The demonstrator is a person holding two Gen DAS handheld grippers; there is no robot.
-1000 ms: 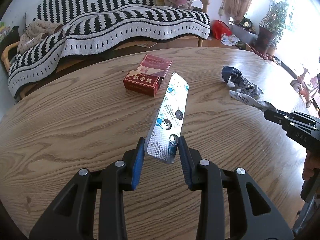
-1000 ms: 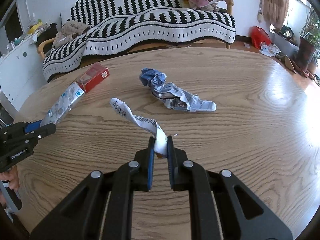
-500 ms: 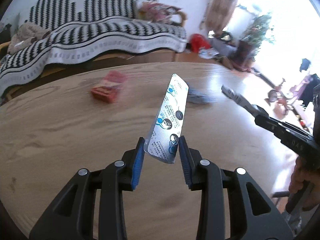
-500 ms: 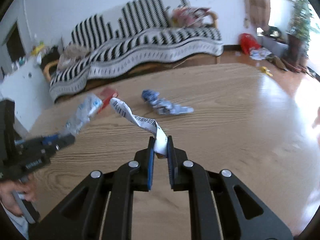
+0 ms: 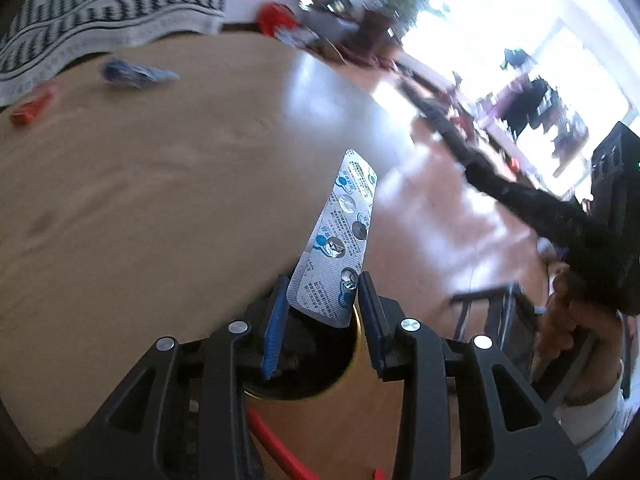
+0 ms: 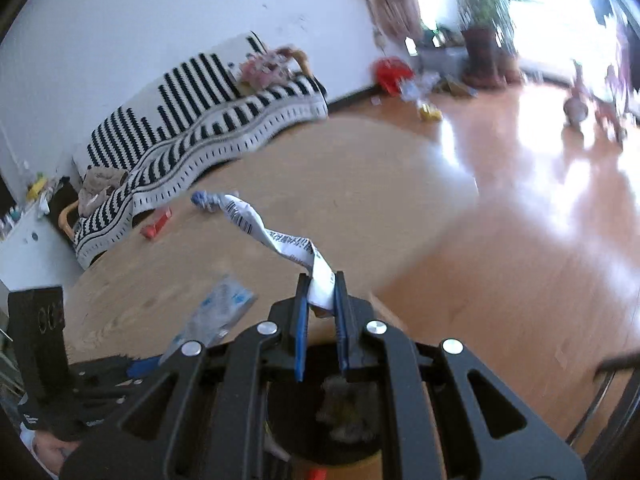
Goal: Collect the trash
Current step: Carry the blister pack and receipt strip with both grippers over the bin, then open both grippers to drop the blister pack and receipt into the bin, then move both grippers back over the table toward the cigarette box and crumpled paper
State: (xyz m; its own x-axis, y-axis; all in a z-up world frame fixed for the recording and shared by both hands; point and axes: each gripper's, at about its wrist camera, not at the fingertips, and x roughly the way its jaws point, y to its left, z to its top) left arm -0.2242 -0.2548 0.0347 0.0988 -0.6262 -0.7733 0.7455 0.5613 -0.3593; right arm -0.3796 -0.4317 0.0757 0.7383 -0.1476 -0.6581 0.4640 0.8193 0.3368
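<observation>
1. Left gripper [image 5: 322, 312]: clamped on a silver blister pack [image 5: 335, 248] by its lower end; pack rising toward 12 o'clock, past the edge of the round wooden table [image 5: 140, 208].
2. Right gripper [image 6: 320, 300]: pressed together on a twisted white paper strip [image 6: 276, 236] with a printed barcode; strip trailing toward 10 o'clock.
3. Directly beneath both sets of fingers, at 6 o'clock: dark open mouth of a round bin with a yellowish rim [image 5: 352, 364], crumpled scraps inside in the right wrist view.
4. Left on the table, toward 10 o'clock in the left wrist view: crumpled blue-and-silver wrapper [image 5: 136, 74] and, well apart from it, a red carton [image 5: 32, 105].
5. At 3 o'clock in the left wrist view: the opposite tool, blurred, gripped by a hand [image 5: 572, 328] with a white cuff.
6. Background: striped black-and-white sofa cover [image 6: 208, 128], glossy floor [image 6: 520, 216], potted plant [image 6: 480, 12] by a bright window.
</observation>
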